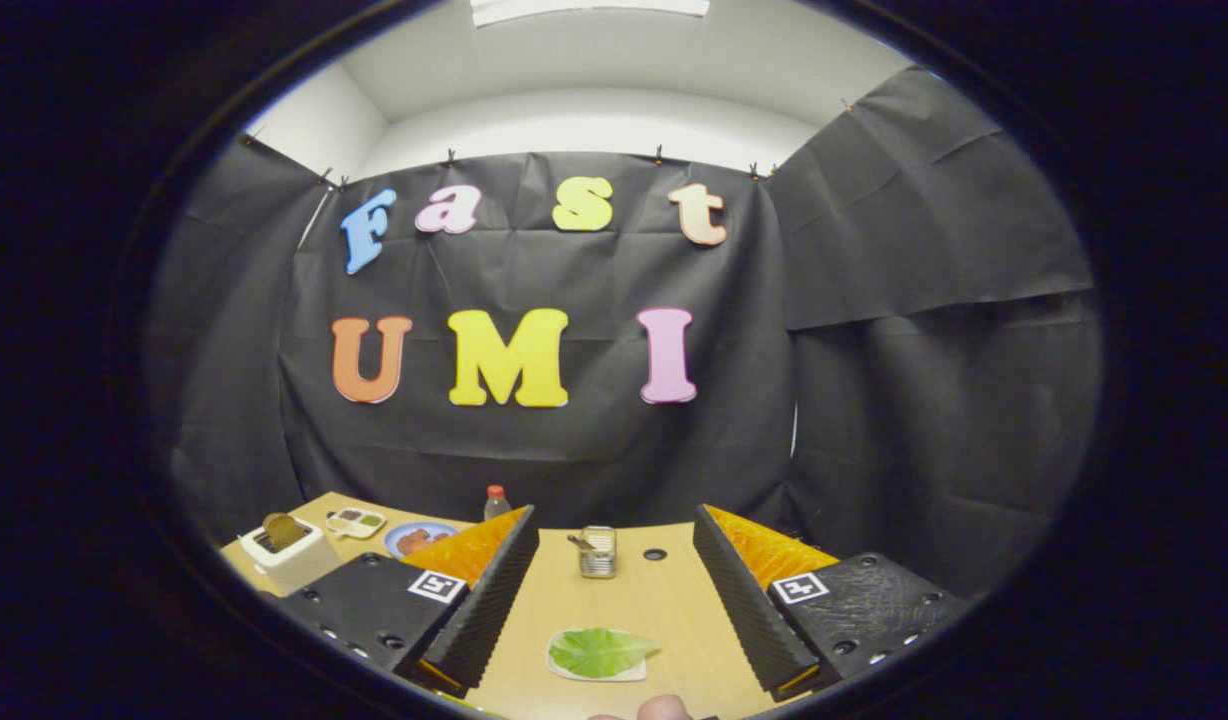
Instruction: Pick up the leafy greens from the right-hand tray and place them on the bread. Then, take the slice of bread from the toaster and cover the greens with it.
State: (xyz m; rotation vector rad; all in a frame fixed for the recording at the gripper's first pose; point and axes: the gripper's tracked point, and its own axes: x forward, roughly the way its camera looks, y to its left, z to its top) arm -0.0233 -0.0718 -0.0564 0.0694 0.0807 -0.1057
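A green leaf [599,650] lies on a small white tray [564,668] on the wooden table, between my two fingers and close to their base. My gripper [614,520] is open wide, held above the table, with nothing touching either finger. Off to the left, beyond the left finger, stands a white toaster [296,562] with a brown slice of bread [282,529] sticking up out of its slot. Behind it a blue plate [419,538] carries reddish-brown food; I cannot tell whether that is bread.
A small metal container [598,552] stands just ahead between the fingertips, beside a round hole in the table [655,553]. A red-capped bottle [496,502] and a white compartment dish [356,521] sit at the back left. A person's fingertip [664,708] shows near the leaf tray.
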